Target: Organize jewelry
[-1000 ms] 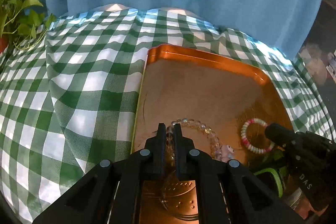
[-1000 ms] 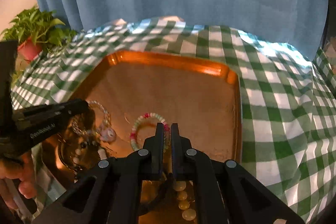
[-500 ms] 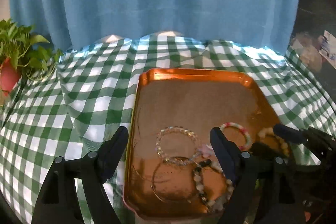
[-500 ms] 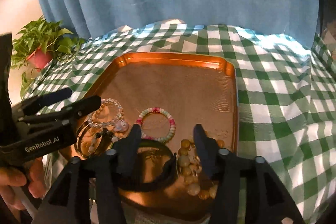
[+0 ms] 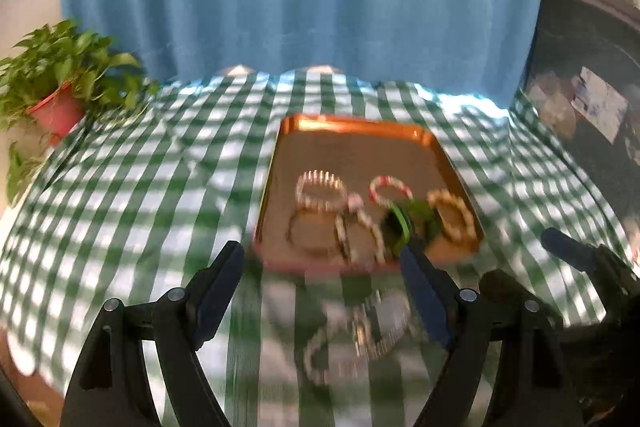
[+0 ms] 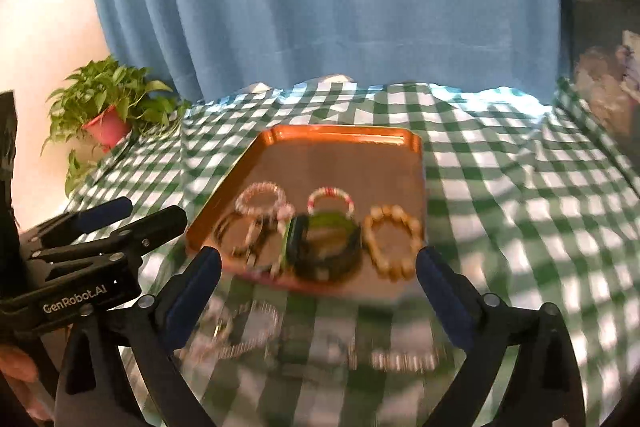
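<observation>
Jewelry's split in two lots right now. Most of it sits on the tray [image 6: 344,163]: a clear bead bracelet [image 6: 260,201], a pink-and-white one [image 6: 330,199], a green-and-dark band [image 6: 324,245] and a chunky tan bead bracelet [image 6: 394,247], all bunched along the tray's near edge. That puts them ahead of both sets of fingers and beyond the tips, not between them.

The other lot is loose on the cloth [image 6: 520,187], on the near side of the tray. In the right wrist view there's a blurry chain pile [image 6: 236,327] close to the inner side of that gripper's left-hand finger, and what looks like a short strand [image 6: 400,361] lying crosswise, nearer the right-hand finger. Too smeared to say what they really are. The left wrist view shows a chain heap [image 5: 360,343] between its own fingers, a bit toward the right-hand one.

Right gripper [image 6: 318,267] is spread wide, nothing in it. Left gripper [image 5: 322,261] is the same, wide apart and empty, just beside the other one.

My guess: the loose stuff is what's left to sort, and it's below and between the fingers, so either hand goes down rather than forward. The left one seems better lined up with the heap, the right one with the strand. That strand runs across the fingers, so I'd turn the wrist before pinching.
</observation>
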Demonstrator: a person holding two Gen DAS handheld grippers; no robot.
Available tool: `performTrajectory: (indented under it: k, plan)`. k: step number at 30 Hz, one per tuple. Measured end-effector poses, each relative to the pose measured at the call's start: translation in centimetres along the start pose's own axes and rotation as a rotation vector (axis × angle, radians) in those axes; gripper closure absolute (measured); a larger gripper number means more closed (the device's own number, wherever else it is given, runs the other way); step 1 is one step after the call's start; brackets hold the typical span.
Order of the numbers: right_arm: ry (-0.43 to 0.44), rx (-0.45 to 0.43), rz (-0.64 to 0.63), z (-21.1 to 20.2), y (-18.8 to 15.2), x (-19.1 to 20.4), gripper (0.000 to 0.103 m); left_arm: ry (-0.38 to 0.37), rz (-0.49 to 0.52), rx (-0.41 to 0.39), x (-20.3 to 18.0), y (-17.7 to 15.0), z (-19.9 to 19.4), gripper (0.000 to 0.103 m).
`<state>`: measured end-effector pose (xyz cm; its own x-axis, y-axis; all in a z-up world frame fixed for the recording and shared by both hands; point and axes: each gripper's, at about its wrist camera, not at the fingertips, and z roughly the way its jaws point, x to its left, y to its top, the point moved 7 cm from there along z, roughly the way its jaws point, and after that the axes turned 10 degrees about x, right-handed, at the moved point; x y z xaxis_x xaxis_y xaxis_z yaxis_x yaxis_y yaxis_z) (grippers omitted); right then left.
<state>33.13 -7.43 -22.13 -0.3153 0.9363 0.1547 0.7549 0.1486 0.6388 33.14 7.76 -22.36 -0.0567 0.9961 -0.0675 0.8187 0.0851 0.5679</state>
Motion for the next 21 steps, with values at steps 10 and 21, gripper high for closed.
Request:
performTrajectory:
  k: [10, 21]
  plan:
    - [-0.076, -0.113, -0.159, -12.6, -6.5, 6.0, 0.000, 0.080, 0.033, -0.172, -2.9, -7.4, -14.3, 0.008]
    - [-0.086, -0.215, -0.146, -22.5, -8.6, 8.5, 0.000, 0.112, 0.037, -0.253, -4.0, -11.5, -24.9, 0.007]
